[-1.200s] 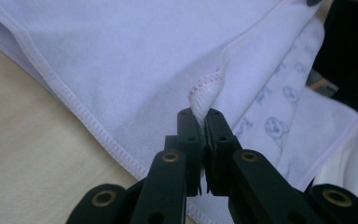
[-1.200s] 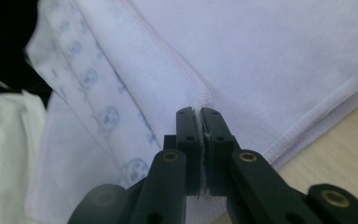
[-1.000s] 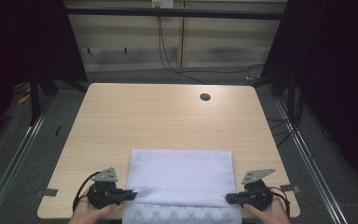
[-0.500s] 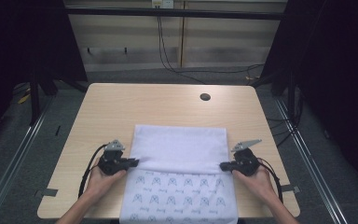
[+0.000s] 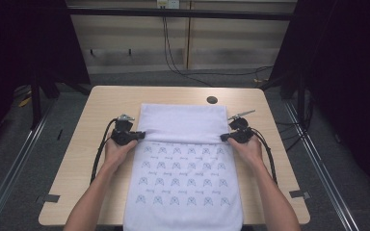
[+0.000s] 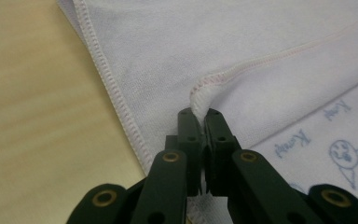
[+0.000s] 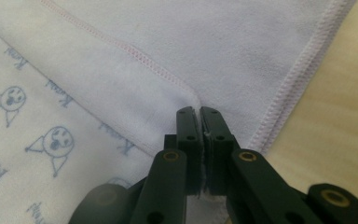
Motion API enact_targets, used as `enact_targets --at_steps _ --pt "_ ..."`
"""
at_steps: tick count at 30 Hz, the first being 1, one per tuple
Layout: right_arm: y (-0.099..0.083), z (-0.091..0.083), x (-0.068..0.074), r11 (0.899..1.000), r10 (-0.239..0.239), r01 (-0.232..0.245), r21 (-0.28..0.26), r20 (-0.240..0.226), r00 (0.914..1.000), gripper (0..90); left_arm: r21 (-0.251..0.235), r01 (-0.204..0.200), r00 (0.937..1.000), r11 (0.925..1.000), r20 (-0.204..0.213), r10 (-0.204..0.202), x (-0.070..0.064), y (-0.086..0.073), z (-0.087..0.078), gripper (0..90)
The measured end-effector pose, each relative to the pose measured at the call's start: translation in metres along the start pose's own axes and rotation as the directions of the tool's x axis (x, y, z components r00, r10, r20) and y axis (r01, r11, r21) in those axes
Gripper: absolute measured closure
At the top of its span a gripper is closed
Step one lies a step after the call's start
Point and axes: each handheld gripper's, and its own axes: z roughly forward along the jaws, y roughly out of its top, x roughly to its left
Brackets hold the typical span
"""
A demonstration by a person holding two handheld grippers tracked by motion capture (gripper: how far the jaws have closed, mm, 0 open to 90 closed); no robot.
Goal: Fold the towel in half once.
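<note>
Towel lying mid-table, near end draping over front edge. Left gripper pinching one hemmed corner, right gripper clamping other, jaws closed on cloth. Looking light, soft, floppy; stitched hem giving surest bite.

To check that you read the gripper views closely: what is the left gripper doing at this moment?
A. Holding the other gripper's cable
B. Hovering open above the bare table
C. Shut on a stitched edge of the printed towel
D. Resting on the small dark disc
C: in the left gripper view the left gripper has its fingers closed together, with the stitched hem of the towel bunched up between them.
</note>
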Motion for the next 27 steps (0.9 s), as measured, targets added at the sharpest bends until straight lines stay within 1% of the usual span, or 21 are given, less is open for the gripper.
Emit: enact_targets --at_steps 2,3,4,5,7,9,10,11,12,14,15,16,17,18,19,20,22,24,25,26,27 --pt "0.007 0.005 -0.004 1.0 0.016 -0.016 -0.01 0.027 0.9995 87.4 -0.018 0.02 0.9998 0.9997 0.002 -0.02 0.005 0.005 0.006 87.1" --pt "0.009 0.007 -0.006 1.0 0.022 -0.021 -0.013 0.036 0.9991 87.4 -0.035 0.048 0.9988 0.9982 0.014 -0.048 0.007 0.005 0.008 87.1" --pt "0.012 0.008 -0.007 1.0 0.022 -0.022 -0.011 0.05 0.9985 87.4 -0.041 0.061 0.9978 0.9973 0.028 -0.06 0.01 0.004 0.008 87.1" --pt "0.013 0.009 -0.009 0.999 0.04 -0.04 -0.014 0.053 0.9978 87.4 -0.052 0.071 0.9971 0.9961 0.032 -0.069 0.01 0.003 0.009 87.1" --pt "0.013 0.011 -0.011 0.998 0.051 -0.049 -0.04 0.045 0.9977 87.4 -0.042 0.047 0.9984 0.998 0.034 -0.046 0.011 0.003 0.007 87.1" --pt "0.012 0.01 -0.011 0.998 0.04 -0.037 -0.058 0.047 0.9981 87.4 -0.043 0.055 0.9977 0.9976 0.043 -0.053 0.012 0.004 0.005 87.1" --pt "0.012 0.01 -0.011 0.997 0.038 -0.035 -0.075 0.038 0.9986 87.4 -0.042 0.052 0.9978 0.9978 0.043 -0.05 0.011 0.004 0.002 87.2" --pt "0.013 0.005 -0.012 0.993 0.046 -0.044 -0.109 0.011 0.9989 87.4 -0.028 0.034 0.9987 0.999 0.039 -0.033 0.01 0.004 0.0 87.1" --pt "0.014 -0.001 -0.013 0.987 0.062 -0.063 -0.148 -0.012 0.998 87.4 -0.026 0.028 0.9989 0.9993 0.04 -0.027 0.01 0.005 -0.003 86.9" --pt "0.019 -0.013 -0.016 0.977 0.069 -0.079 -0.198 -0.056 0.9961 87.4 -0.066 0.032 0.9986 0.9973 0.045 -0.029 0.008 0.008 -0.013 86.8" --pt "0.022 -0.02 -0.016 0.973 0.056 -0.068 -0.219 -0.059 0.9967 87.4 -0.093 0.033 0.9977 0.9951 0.061 -0.027 0.008 0.011 -0.022 86.8" --pt "0.026 -0.031 -0.015 0.968 0.04 -0.054 -0.245 -0.06 0.9974 87.4 -0.116 0.036 0.9974 0.9926 0.066 -0.029 0.006 0.014 -0.028 86.8" --pt "0.029 -0.037 -0.014 0.964 0.032 -0.048 -0.262 -0.063 0.9975 87.3 -0.146 0.04 0.9961 0.9885 0.083 -0.028 0.005 0.017 -0.036 86.8" --pt "0.032 -0.046 -0.013 0.959 0.005 -0.021 -0.282 -0.058 0.9983 87.4 -0.176 0.041 0.9958 0.9836 0.088 -0.026 0.004 0.022 -0.045 86.8" --pt "0.036 -0.055 -0.011 0.953 -0.006 -0.011 -0.303 -0.056 0.9984 87.4 -0.2 0.034 0.9956 0.9792 0.092 -0.016 0.002 0.028 -0.056 86.8" --pt "0.04 -0.067 -0.009 0.943 -0.015 -0.01 -0.333 -0.071 0.9974 87.3 -0.219 0.04 0.9946 0.9748 0.102 -0.018 0.001 0.032 -0.063 86.8" --pt "0.047 -0.083 -0.006 0.928 -0.031 0.002 -0.372 -0.073 0.9969 87.3 -0.258 0.03 0.994 0.9657 0.109 -0.002 -0.002 0.042 -0.081 86.8" --pt "0.053 -0.103 0.0 0.905 -0.055 0.013 -0.425 -0.087 0.9947 87.3 -0.3 0.024 0.9933 0.9535 0.115 0.011 -0.007 0.051 -0.101 86.8" --pt "0.054 -0.111 0.003 0.894 -0.057 0.006 -0.448 -0.101 0.9932 87.3 -0.314 0.024 0.9922 0.9493 0.123 0.016 -0.008 0.052 -0.108 86.8" --pt "0.054 -0.116 0.005 0.889 -0.061 0.006 -0.457 -0.107 0.9924 87.3 -0.322 0.017 0.9921 0.9465 0.123 0.024 -0.011 0.053 -0.116 86.8" --pt "0.054 -0.122 0.009 0.886 -0.078 0.021 -0.464 -0.104 0.9915 87.3 -0.316 -0.011 0.9915 0.9489 0.119 0.051 -0.016 0.052 -0.125 86.8"
